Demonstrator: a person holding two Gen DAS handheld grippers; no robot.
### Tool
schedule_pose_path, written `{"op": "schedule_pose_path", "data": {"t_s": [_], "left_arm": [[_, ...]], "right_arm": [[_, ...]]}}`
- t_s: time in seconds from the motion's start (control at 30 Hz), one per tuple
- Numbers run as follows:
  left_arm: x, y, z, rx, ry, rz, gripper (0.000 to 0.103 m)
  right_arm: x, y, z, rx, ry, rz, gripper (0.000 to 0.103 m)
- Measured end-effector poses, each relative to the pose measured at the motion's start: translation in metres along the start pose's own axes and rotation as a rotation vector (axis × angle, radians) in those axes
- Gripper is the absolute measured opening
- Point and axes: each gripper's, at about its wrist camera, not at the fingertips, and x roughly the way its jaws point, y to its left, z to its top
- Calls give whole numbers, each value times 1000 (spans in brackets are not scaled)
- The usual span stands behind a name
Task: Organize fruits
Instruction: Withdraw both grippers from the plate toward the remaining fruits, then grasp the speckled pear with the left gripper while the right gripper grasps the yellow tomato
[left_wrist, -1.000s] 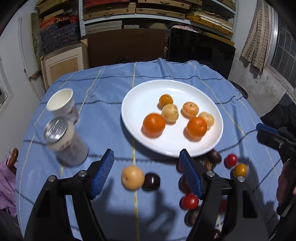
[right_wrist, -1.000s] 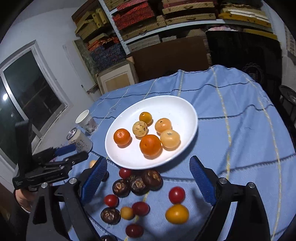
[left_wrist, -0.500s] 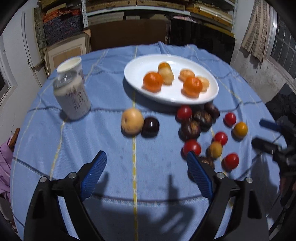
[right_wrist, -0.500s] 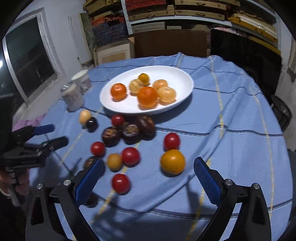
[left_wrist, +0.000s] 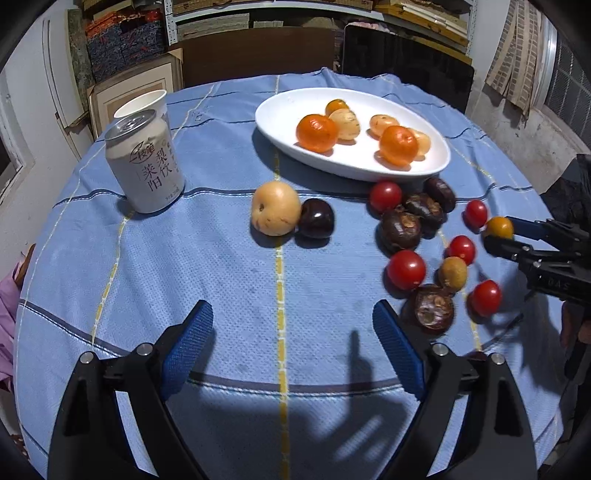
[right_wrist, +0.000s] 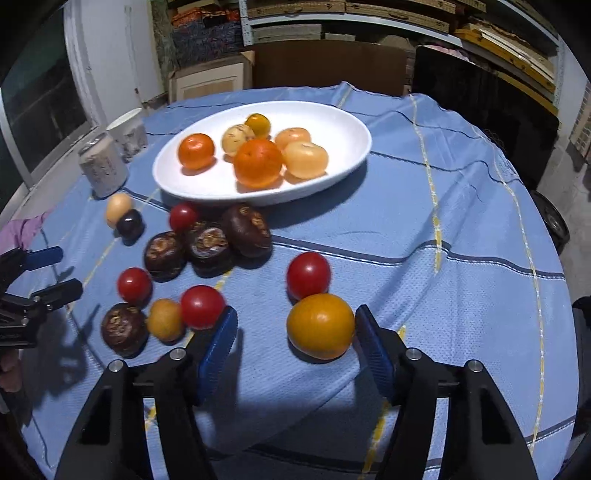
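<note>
R gripper (right_wrist: 293, 332) is low over the blue cloth (right_wrist: 461, 288). Its jaws have just been closing, w/ the yellow tomato (right_wrist: 320, 326) between them. The right pad touches it, the left pad is still apart, so no grip yet. A red tomato (right_wrist: 308, 275) sits just behind. L gripper (left_wrist: 293, 336) is wide open over bare cloth, nothing in it. The white plate (left_wrist: 354, 164) holds oranges & pale fruit. Dark chestnuts (right_wrist: 207, 245) and more small tomatoes lie near the plate. A can (left_wrist: 144, 162) & cup (left_wrist: 142, 105) stand at the left.
</note>
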Motion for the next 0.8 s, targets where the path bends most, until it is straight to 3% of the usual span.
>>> {"op": "schedule_pose_path", "data": {"t_s": [0.07, 0.2, 0.3, 0.47, 0.8], "left_arm": [[5, 3, 2, -6, 6, 7, 86], [13, 7, 9, -2, 16, 33, 86], [20, 10, 17, 4, 21, 49, 86], [37, 13, 26, 31, 56, 48, 64], [56, 15, 50, 72, 60, 57, 65]], "right_arm": [[10, -5, -2, 13, 29, 8, 47], [12, -8, -3, 26, 1, 15, 38], [13, -16, -2, 71, -26, 56, 38], [11, -25, -4, 125, -47, 127, 38], [7, -11, -6, 81, -47, 200, 38]]}}
